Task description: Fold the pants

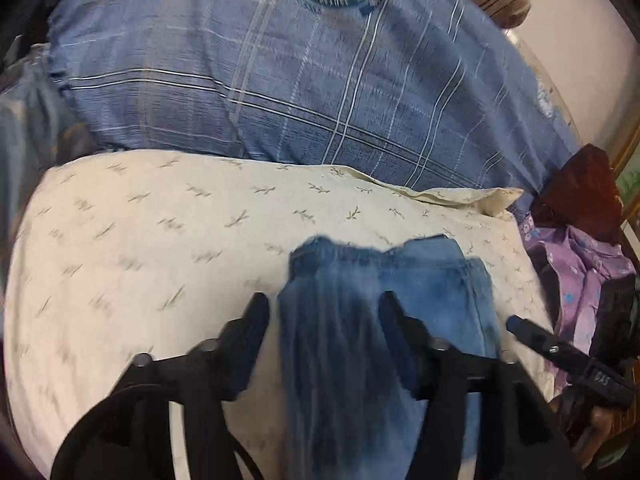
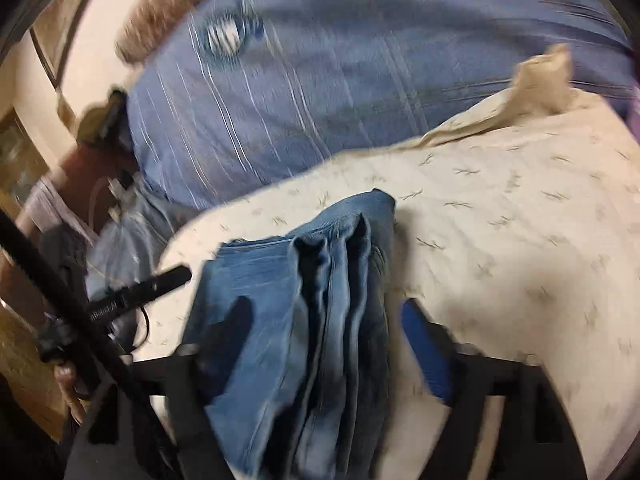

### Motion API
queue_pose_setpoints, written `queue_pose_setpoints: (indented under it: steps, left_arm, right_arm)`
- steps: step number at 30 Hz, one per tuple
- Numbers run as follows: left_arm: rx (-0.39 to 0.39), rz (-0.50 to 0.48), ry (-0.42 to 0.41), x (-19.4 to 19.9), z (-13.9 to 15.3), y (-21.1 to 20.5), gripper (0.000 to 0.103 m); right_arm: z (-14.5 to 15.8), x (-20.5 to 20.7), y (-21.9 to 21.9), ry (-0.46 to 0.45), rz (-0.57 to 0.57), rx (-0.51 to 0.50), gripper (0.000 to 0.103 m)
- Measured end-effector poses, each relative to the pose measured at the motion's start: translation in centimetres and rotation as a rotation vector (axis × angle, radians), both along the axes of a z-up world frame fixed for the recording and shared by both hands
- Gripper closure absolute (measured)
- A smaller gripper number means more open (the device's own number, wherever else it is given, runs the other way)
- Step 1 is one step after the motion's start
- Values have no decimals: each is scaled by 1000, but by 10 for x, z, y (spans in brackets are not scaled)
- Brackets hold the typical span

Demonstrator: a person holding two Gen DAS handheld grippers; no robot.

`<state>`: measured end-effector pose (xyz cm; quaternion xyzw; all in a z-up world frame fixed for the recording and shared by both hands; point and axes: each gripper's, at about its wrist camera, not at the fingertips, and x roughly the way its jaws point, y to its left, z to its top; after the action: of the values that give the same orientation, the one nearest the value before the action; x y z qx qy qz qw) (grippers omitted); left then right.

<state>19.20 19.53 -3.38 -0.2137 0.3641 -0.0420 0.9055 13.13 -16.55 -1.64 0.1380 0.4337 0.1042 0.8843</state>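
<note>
Left and right wrist views of a pair of blue denim pants (image 1: 380, 320) lying as a folded bundle on a cream leaf-print sheet (image 1: 140, 240). Nearest each camera, the cloth runs up between the fingers from the bottom edge of the frame, so its long axis lies roughly along the pointing line of both tools. The left gripper (image 1: 324, 308) stands parted, one finger on the bare sheet to the left of the denim and the other over the cloth; neither pad visibly presses on it, so nothing appears held. The right gripper (image 2: 320, 316) stands wider, its dark finger over the left flap of the pants (image 2: 304, 280) and its blue-padded finger on the sheet just beside their right edge, likewise clamped on nothing. Each tool's finger shows at the edge of the other's view, so the two flank the bundle from either side and neither is clearly the nearer. The far end of the bundle, with stacked fold edges showing, points away from both. Beyond it lies open sheet, then a blue plaid cover (image 1: 320, 80); purple floral cloth (image 1: 580, 264) sits to the right. The fold looks close to complete; any further fold would probably run across that long axis.
</note>
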Motion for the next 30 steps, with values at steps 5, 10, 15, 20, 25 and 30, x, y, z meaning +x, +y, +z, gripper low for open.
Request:
queue_pose_setpoints:
  steps: [5,10,15,20,25,30]
  left_arm:
    - [93,63,26,-74,-23,-12,45]
    - [92,52,56,-113,-36,-29,46]
    - [146,7,33,-118,-31,-44,50]
    - [147,-50,21,-117,-33,-44,49]
    - [224,-52,47,-115,-39,-53,49]
    - [149,5,71,-95,-53,-44,82]
  right_arm:
    - [-10,-73,-9,-47,-75,10,22]
    - [-30,-97,30,27,27,-185,55]
    - [-55,-90,57,62,42,-428,56]
    - [-53,-89,43,42,-16,-413,60]
    - [-54,-91,35,56,-35,-350,70]
    - [-57,-88,39,63,-24,-342,84]
